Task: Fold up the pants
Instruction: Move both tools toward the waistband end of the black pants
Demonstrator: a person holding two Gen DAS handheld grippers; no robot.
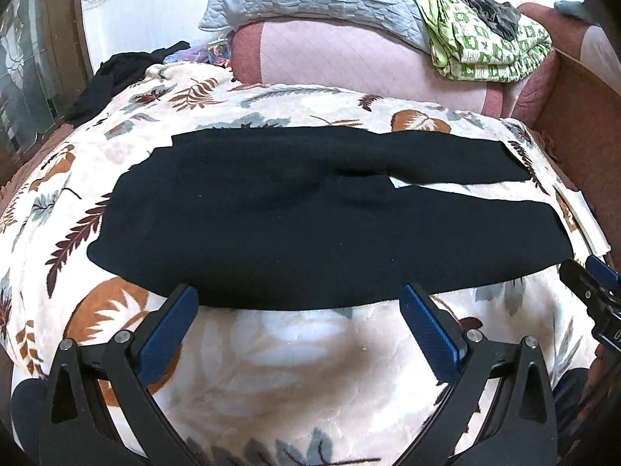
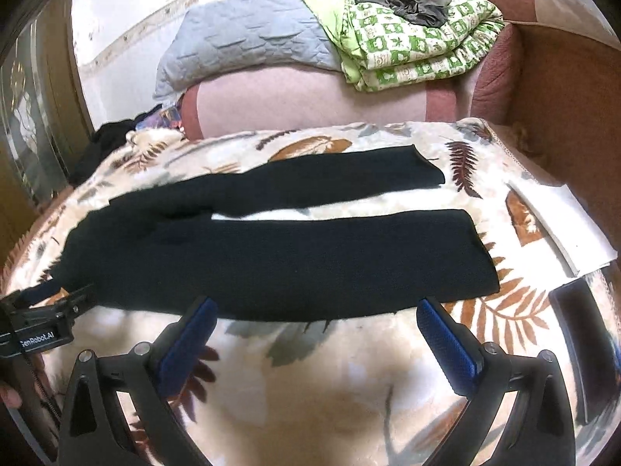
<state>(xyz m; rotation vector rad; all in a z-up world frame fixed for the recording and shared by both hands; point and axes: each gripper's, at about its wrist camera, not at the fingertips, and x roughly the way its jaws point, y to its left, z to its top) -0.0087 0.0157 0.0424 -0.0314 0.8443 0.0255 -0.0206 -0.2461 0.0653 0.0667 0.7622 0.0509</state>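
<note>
The only text that can be read fully is "GenRobot.AI", in white letters on a black label on the body of the left gripper (image 2: 50, 303), which shows at the left edge of the right wrist view. In the left wrist view, the body of the right gripper (image 1: 590, 275) at the right edge carries white characters that look like "0" and part of one more, but they are cut by the frame and I cannot tell the full text.
</note>
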